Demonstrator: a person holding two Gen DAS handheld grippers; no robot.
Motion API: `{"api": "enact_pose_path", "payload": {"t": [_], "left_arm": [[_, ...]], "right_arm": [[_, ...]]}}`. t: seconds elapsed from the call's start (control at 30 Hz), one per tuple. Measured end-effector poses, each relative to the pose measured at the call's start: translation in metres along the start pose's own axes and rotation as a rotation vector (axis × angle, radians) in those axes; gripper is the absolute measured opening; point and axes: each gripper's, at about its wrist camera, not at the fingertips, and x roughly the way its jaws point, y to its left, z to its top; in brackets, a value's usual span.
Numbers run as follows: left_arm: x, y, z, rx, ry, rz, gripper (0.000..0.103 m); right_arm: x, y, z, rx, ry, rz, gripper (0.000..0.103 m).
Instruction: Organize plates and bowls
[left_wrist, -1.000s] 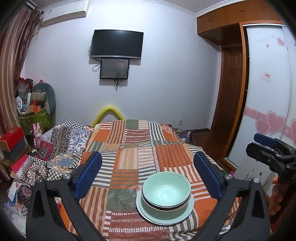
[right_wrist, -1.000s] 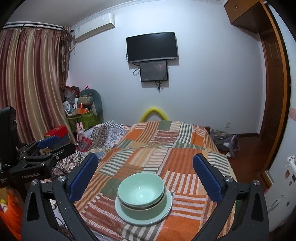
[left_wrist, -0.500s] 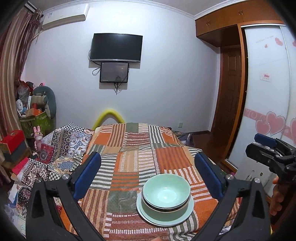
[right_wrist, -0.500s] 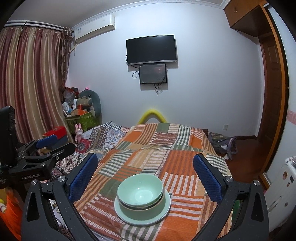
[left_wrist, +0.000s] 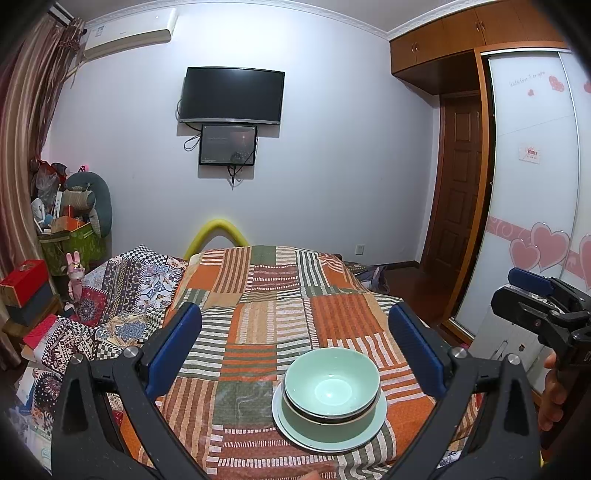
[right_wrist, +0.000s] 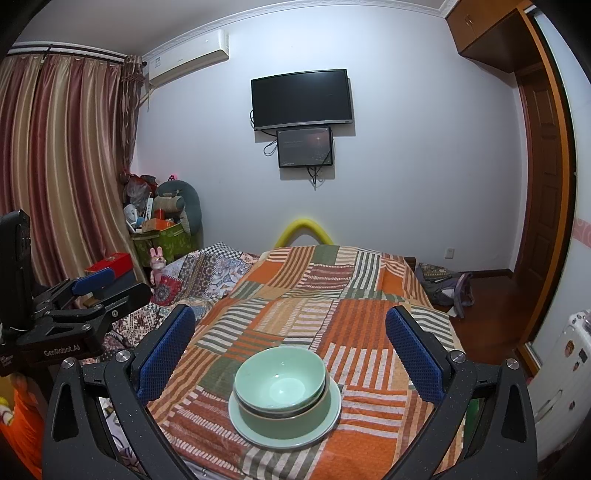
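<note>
Hovering above a finished-looking stack, both tools stand clear of the crockery.

Step in hand, judged: the stack appears complete; what remains is to draw back without brushing it. Lift straight up and away, since the soft bedding beneath could let the stack rock at a nudge.

Bed (left_wrist: 280, 295), centre of both views: covered by a patchwork spread of orange, green and white stripes; a soft, slightly uneven surface.

Second quilt (left_wrist: 125, 295), left of centre: dark floral and chequered print, rumpled beside the bed.

Wall (left_wrist: 332, 166), upper half: plain white, carrying a television (left_wrist: 232, 95) with a smaller screen (left_wrist: 227, 144) just below, and an air conditioner (left_wrist: 129, 31) at upper left.

Curtain (right_wrist: 62, 166), left of the right wrist view: striped red and gold.

Wardrobe door (left_wrist: 535, 184), right edge of the left wrist view: white with pink hearts.

Left gripper (left_wrist: 301, 354), lower frame: jaws spread wide, empty, straddling the stack without touching.

Right gripper (right_wrist: 290, 356), lower frame: likewise wide and empty.

Plate (left_wrist: 354, 441), lower centre-right of the left wrist view: pale green, flat on the spread near the bed's near edge.

Bowls (left_wrist: 330, 386): two pale green, nested, seated upright on the plate.
</note>
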Motion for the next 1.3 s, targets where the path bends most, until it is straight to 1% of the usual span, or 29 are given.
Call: {"api": "enact_pose_path", "payload": {"t": [0.33, 0.67, 1.3], "left_arm": [[0.0021, 0.0001, 0.0024, -0.004, 0.004, -0.006, 0.103], [0.0067, 0.0003, 0.0033, -0.002, 0.019, -0.031, 0.103], [0.0082, 0.0006, 0.0027, -0.013, 0.022, -0.043, 0.103]], "right_arm": [[0.0001, -0.0006, 0.0011, 0.001, -0.001, 0.0, 0.103], [0.0002, -0.0004, 0.0013, -0.001, 0.001, 0.0, 0.103], [0.0052, -0.0021, 0.0013, 0.006, 0.019, -0.002, 0.103]]}}
